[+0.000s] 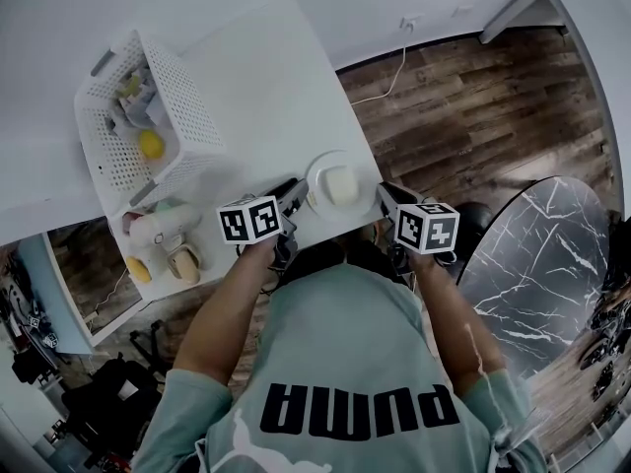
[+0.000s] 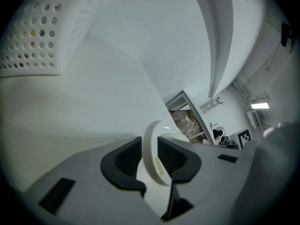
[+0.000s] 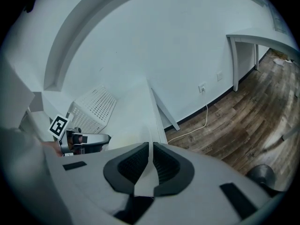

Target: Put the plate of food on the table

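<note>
My worry is the plate (image 1: 319, 172), which sits right at the near edge of the surface (image 1: 266, 77). I can't tell whether it rests there or hangs just above it. If I let go of one side first, or while part of it overhangs, I judge it could tip toward me and the pale food (image 1: 341, 184) could slide off. Each grip takes only a thin bit of rim, so a slip is possible too. The left tongs (image 2: 151, 154) pinch the plate's left rim and the right tongs (image 3: 150, 159) pinch its right rim, both nearly closed.
</note>
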`<action>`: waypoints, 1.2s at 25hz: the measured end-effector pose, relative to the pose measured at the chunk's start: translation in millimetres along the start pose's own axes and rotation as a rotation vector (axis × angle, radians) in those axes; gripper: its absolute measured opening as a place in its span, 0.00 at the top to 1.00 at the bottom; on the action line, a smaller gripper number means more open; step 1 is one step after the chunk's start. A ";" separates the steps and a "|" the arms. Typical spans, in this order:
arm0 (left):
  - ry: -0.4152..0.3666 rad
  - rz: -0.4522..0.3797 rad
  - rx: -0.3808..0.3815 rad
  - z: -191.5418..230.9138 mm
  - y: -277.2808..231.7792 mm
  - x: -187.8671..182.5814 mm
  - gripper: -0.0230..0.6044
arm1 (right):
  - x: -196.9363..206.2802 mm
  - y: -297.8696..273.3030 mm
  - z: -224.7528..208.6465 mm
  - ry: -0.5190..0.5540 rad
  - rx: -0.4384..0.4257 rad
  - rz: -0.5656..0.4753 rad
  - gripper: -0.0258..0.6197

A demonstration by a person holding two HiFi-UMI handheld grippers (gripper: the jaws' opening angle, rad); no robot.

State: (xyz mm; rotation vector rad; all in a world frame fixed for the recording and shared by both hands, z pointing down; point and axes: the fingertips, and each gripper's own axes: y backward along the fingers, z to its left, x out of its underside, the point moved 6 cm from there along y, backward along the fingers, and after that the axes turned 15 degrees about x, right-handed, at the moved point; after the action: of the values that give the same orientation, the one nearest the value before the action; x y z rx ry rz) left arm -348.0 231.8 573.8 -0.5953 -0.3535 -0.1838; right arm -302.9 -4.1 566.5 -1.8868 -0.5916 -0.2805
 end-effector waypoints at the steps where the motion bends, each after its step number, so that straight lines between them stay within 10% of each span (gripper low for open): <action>1: 0.000 0.003 0.001 0.0 -0.6 -0.1 0.79 | 0.6 -1.0 -0.3 -0.006 -0.001 0.003 0.94; 30: 0.049 0.051 0.067 -4.8 -18.8 -0.5 0.89 | 5.0 -12.6 0.1 -0.204 -0.087 0.057 0.92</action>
State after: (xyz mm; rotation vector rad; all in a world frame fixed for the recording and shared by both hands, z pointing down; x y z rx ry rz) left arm -352.3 213.8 579.7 -0.5325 -0.2955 -0.1366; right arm -305.3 0.9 578.8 -2.0280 -0.6702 -0.0780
